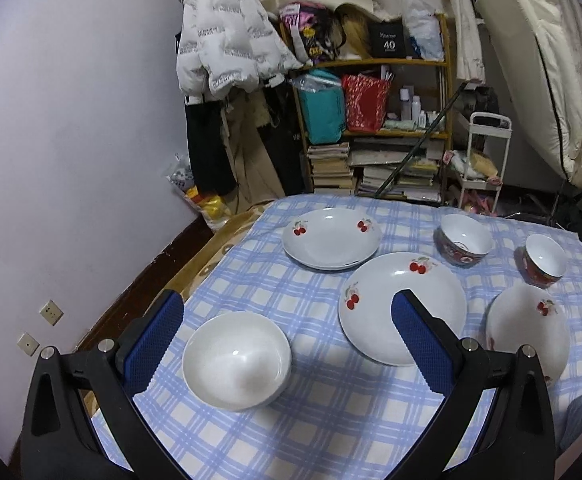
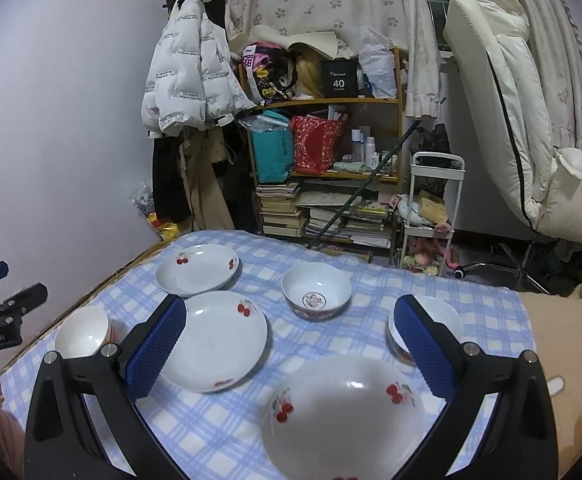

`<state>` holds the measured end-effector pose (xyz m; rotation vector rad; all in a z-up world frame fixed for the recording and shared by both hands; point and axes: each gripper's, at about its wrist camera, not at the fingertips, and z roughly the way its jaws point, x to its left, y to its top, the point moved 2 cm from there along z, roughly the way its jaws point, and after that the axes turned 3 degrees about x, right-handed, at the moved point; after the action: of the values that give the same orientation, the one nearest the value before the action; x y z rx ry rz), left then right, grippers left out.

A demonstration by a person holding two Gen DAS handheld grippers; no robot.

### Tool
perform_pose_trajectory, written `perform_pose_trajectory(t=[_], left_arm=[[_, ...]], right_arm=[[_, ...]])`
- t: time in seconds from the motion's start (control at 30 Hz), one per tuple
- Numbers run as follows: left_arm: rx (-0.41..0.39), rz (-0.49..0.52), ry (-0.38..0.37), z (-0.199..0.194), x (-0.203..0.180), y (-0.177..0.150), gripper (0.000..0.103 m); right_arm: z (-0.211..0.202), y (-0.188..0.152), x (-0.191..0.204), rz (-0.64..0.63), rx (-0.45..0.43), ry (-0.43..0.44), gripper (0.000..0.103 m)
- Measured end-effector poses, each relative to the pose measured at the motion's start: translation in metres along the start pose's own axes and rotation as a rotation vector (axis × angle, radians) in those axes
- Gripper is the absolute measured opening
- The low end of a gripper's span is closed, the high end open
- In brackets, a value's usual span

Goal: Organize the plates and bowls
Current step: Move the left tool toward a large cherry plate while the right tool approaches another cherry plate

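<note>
Left jaws: your left gripper is spread wide and holds nothing.
Between the left fingers: the plain white bowl sits on the checked cloth, nearer your left blue pad, not touching it.
Right jaws: your right gripper is also spread wide and empty.
Below the right fingers: the nearest cherry plate lies low between them; a small bowl is partly hidden behind the right pad.
Middle of the cloth: a second cherry plate lies just beside your left pad in the right wrist view, and a patterned bowl stands apart behind it.
Far left corner: a third cherry plate rests near the table's back edge; whether another lies under it, you cannot tell.
Beyond the table: a cluttered shelf and a white jacket against the wall.
</note>
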<state>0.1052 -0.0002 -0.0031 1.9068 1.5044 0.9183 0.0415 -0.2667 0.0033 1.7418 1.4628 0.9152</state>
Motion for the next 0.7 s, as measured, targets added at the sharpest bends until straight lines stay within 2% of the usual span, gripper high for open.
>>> perform_pose_trajectory(t=[0.1,0.4,0.57,0.7], left_arm=[[0.04,-0.01,-0.034,0.016,0.001,0.011,0.102],[0.092,0.007,-0.067,0.058,-0.005,0.043,0.102],[0.107,0.013,-0.063,0.082,-0.013,0.041,0.102],[0.163,0.012,-0.073,0.105,-0.02,0.035,0.102]], right_arm=[[0.011,0.008,0.003,-0.004,0.002,0.001,0.103],[0.051,0.035,0.009,0.015,0.033,0.022,0.103],[0.069,0.048,0.01,0.018,0.004,0.028,0.103],[0.085,0.054,0.01,0.002,0.016,0.041,0.103]])
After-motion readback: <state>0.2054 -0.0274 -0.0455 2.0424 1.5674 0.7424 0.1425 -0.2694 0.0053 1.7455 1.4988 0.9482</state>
